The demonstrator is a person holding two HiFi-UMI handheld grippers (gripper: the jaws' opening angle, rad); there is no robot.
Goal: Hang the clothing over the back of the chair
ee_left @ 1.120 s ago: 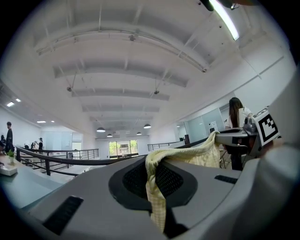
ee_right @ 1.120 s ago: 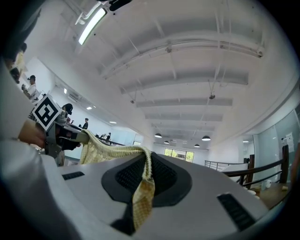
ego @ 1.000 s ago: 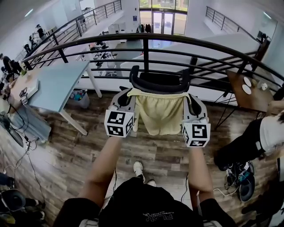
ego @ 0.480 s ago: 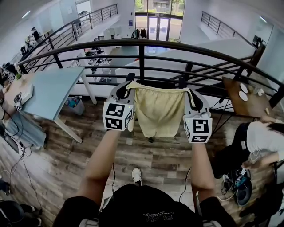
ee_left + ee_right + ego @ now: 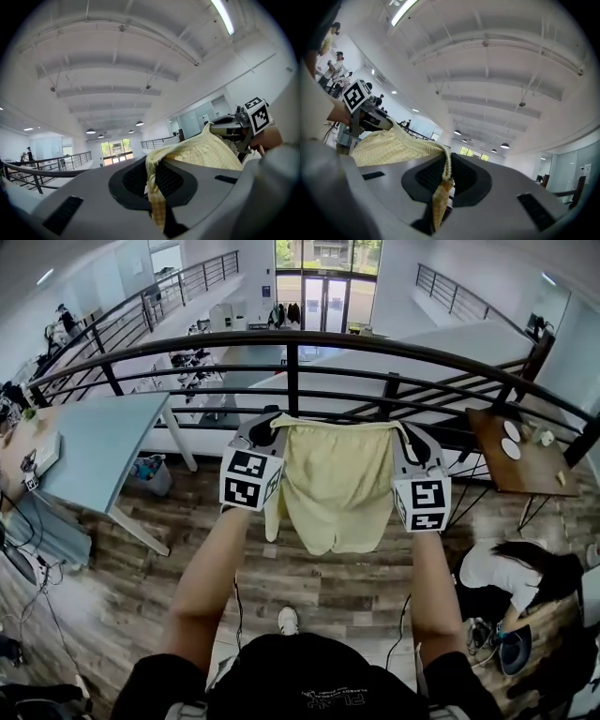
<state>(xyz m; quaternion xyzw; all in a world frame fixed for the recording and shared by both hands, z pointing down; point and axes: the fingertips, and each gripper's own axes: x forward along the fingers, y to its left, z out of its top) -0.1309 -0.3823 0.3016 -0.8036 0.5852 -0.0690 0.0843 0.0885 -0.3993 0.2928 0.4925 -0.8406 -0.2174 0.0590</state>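
Before railing (image 5: 292, 371): arms outstretched level, left gripper (image 5: 269, 422) and right gripper (image 5: 406, 432) jaws clamping yellow shorts (image 5: 337, 486).

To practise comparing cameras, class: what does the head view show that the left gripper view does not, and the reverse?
Only the head view: the wood-plank floor, the pale blue table and the full hanging length of the pale yellow fabric shorts. Only the left gripper view: the white beamed ceiling and the left tool's dark pads shut on the waistband. Both: the shorts, the right tool and the black metal railing.
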